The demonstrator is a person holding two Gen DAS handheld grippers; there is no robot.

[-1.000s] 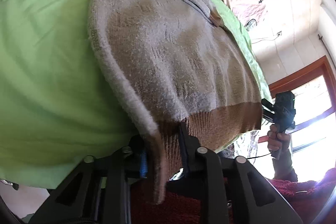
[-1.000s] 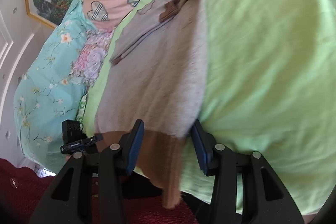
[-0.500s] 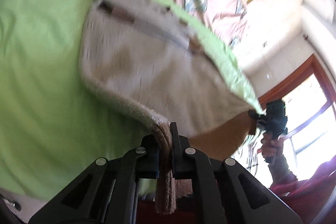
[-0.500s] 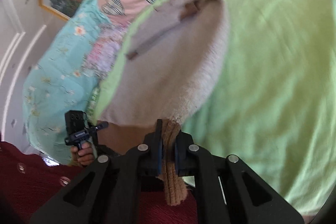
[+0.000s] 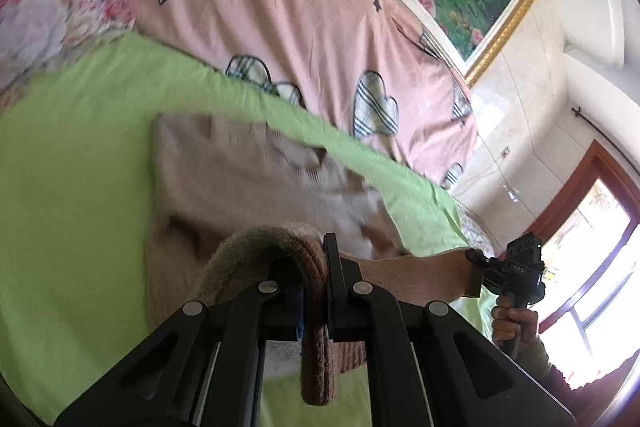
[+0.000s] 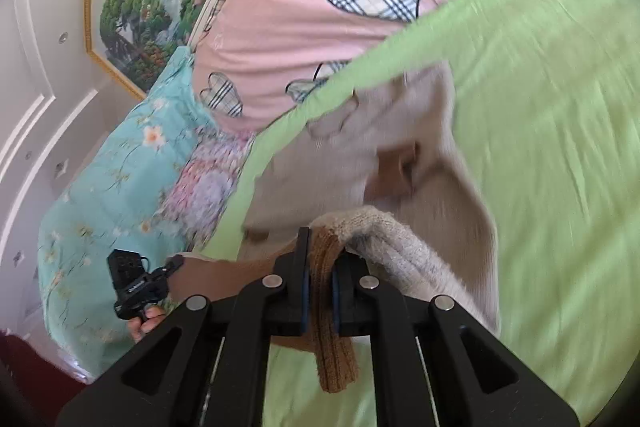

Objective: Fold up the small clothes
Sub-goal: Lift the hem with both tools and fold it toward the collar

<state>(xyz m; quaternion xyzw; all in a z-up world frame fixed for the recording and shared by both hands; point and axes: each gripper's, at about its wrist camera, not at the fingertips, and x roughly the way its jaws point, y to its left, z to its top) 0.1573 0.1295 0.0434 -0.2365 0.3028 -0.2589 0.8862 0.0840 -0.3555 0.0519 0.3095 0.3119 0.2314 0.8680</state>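
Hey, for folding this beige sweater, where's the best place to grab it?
Grip the brown ribbed hem at its two corners, coming from the bed's near edge. It is a thick band stretched taut between the left gripper and right gripper, both clamped on it.

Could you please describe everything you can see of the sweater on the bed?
The sweater is a fuzzy beige knit with a ribbed brown hem. Its upper part lies on the green sheet, blurred. The hem is lifted and stretched between the two tools: the left tool is shut on one bottom corner, the right tool on the other, with short ends hanging below each.
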